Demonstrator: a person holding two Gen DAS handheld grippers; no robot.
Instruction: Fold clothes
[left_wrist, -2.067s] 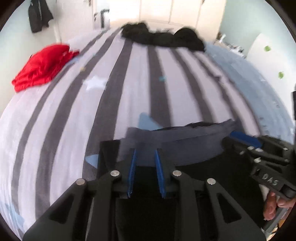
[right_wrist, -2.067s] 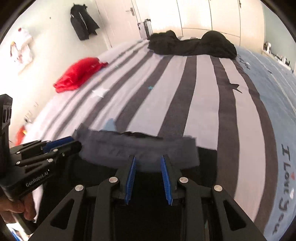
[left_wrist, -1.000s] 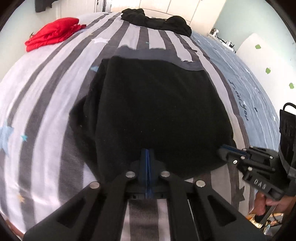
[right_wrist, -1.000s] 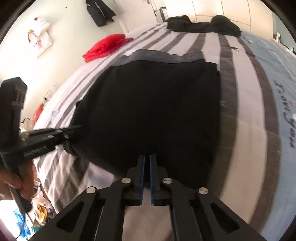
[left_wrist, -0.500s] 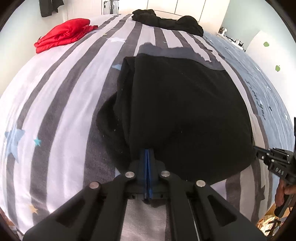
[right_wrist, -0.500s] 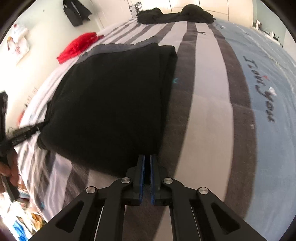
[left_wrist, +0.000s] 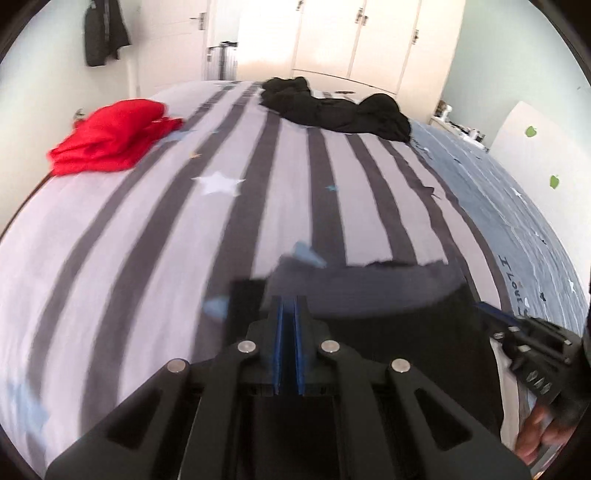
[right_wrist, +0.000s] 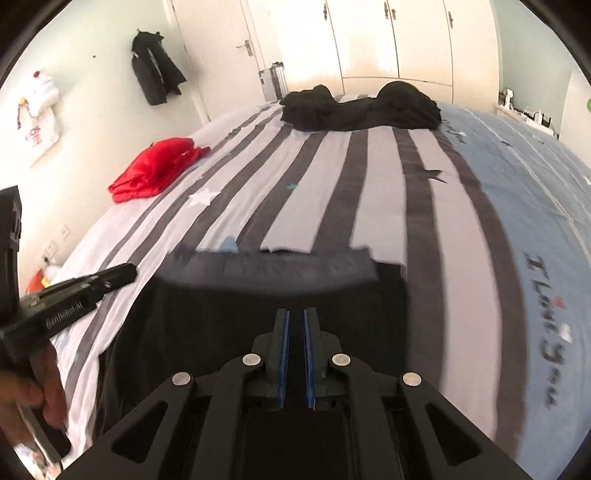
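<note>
A black garment with a grey waistband (left_wrist: 369, 284) lies folded on the striped bed, close under both grippers; it also shows in the right wrist view (right_wrist: 280, 291). My left gripper (left_wrist: 288, 306) is over its left part, the blue pads a narrow gap apart, nothing visibly held. My right gripper (right_wrist: 294, 317) is over its middle, pads slightly apart, empty. Each gripper shows in the other's view: the right one (left_wrist: 532, 339) and the left one (right_wrist: 74, 295).
A red garment (left_wrist: 110, 136) lies at the bed's far left, also in the right wrist view (right_wrist: 159, 168). A black clothes pile (left_wrist: 332, 107) lies at the far end (right_wrist: 362, 107). Wardrobe doors (right_wrist: 369, 37) stand behind. A dark jacket (right_wrist: 155, 74) hangs on the left wall.
Both grippers have carried the garment's near edge forward, folding it over toward the waistband. Their pads, pressed shut half a second ago, now stand slightly apart.
</note>
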